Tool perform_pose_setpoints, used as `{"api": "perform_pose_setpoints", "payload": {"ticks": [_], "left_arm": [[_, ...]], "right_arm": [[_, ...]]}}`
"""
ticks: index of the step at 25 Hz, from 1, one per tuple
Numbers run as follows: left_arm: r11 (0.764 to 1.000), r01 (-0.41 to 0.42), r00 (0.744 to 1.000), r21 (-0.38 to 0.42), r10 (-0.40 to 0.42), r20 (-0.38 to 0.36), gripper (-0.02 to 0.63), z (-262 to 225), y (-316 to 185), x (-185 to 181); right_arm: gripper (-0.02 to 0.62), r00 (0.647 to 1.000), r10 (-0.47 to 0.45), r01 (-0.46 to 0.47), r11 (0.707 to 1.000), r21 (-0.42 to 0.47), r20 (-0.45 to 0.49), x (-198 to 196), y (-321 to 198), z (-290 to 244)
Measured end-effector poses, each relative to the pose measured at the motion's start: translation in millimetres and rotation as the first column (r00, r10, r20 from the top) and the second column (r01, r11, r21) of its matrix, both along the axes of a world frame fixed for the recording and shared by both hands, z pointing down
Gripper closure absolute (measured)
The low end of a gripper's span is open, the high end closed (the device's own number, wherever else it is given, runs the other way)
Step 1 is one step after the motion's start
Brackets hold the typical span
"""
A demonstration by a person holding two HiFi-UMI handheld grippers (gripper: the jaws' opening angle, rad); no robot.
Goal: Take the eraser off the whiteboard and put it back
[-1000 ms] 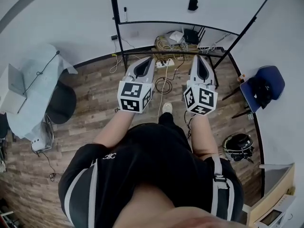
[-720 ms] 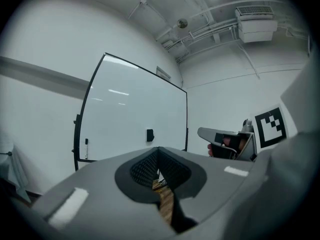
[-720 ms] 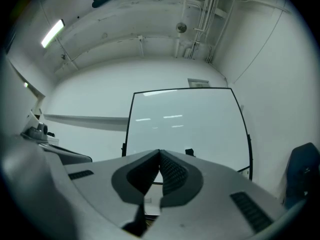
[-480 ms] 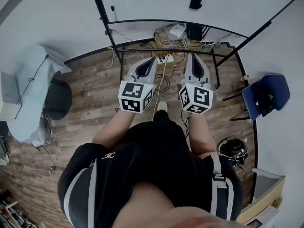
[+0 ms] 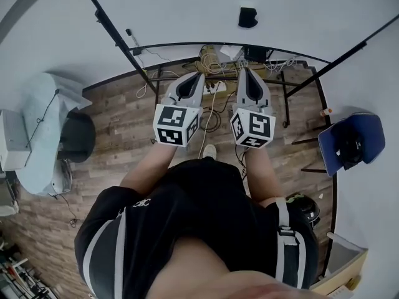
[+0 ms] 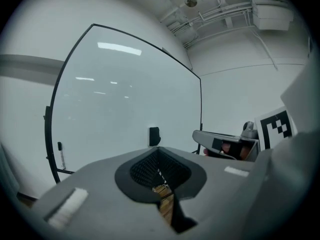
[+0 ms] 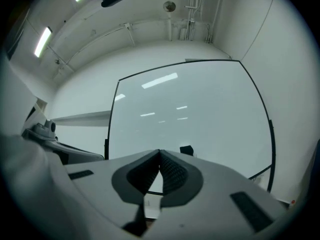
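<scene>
Eraser point(image 5: 247, 17): black, stuck on the face of the whiteboard point(image 5: 187, 8), low on the board and well apart from both tongs. A marker point(image 5: 129, 35) sits near the board's left edge. Left tongs point(image 5: 198, 76) and right tongs point(image 5: 244, 72): jaws together, nothing between them, held side by side and pointed at the board. Wood floor point(image 5: 124, 123) below, with cables point(image 5: 212, 58) at the board's foot.

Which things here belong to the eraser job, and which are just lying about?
Job: eraser, whiteboard, left gripper, right gripper.
Lying about: marker, floor cables, blue chair.
</scene>
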State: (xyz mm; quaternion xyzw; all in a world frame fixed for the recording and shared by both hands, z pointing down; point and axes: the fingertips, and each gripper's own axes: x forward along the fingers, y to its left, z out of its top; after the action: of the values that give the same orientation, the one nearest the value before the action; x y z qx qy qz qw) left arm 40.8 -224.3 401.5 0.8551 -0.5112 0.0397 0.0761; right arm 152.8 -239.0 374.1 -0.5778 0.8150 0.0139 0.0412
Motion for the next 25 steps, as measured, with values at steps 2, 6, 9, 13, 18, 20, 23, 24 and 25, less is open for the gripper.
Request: {"api": "perform_pose_setpoints", "payload": {"ticks": [2,6,9,13,18,20,23,24,25], "left_arm": [[1.0,0.007,1.0,-0.006,-0.007,0.006,0.597,-0.4,-18.2,8.2],[1.0,0.016,1.0,-0.013,-0.016,0.016,0.597,-0.8,-43.0,15.6],[1.0,0.014,0.999,-0.015,-0.013,0.03,0.597,0.8,-55.8,9.9],[1.0,-0.012,0.999,-0.003,0.013,0.038,0.597,-3.0,-79.9,2.2],[0.999,-0.029,0.999,0.026,0.028,0.033,0.597,-14.0,-98.3,-7.8],[0.999,-0.031,0.999,0.021,0.031,0.03,0.597,-12.1,-102.5,-13.6],[1.0,-0.028,1.0,0.008,0.028,0.007,0.597,-9.1,-108.8,-21.8],[1.0,-0.028,1.0,0.006,0.028,0.004,0.597,-8.7,-109.9,-23.3],[1.0,-0.027,1.0,0.006,0.027,0.003,0.597,-8.6,-110.6,-24.1]], "right_arm": [[0.589,1.0,-0.013,0.013,1.0,-0.005,0.006,6.8,-19.1,-1.1],[0.589,1.0,-0.022,0.022,1.0,-0.022,0.004,14.8,-52.9,-0.5],[0.589,1.0,-0.022,0.022,1.0,-0.015,0.001,9.6,-65.4,-2.3],[0.589,1.0,0.0,0.0,1.0,0.0,0.009,0.5,-81.2,-4.8],[0.589,0.999,0.04,-0.041,0.999,0.015,0.024,-2.9,-97.9,-12.5],[0.589,0.999,0.043,-0.044,0.999,0.025,0.008,-8.6,-101.3,-14.8],[0.589,0.999,0.042,-0.042,0.999,0.026,-0.005,-16.8,-106.8,-14.1],[0.589,0.999,0.043,-0.043,0.999,0.024,-0.009,-17.9,-108.8,-12.9],[0.589,0.999,0.046,-0.045,0.999,0.023,-0.014,-17.7,-111.2,-11.9]]}}
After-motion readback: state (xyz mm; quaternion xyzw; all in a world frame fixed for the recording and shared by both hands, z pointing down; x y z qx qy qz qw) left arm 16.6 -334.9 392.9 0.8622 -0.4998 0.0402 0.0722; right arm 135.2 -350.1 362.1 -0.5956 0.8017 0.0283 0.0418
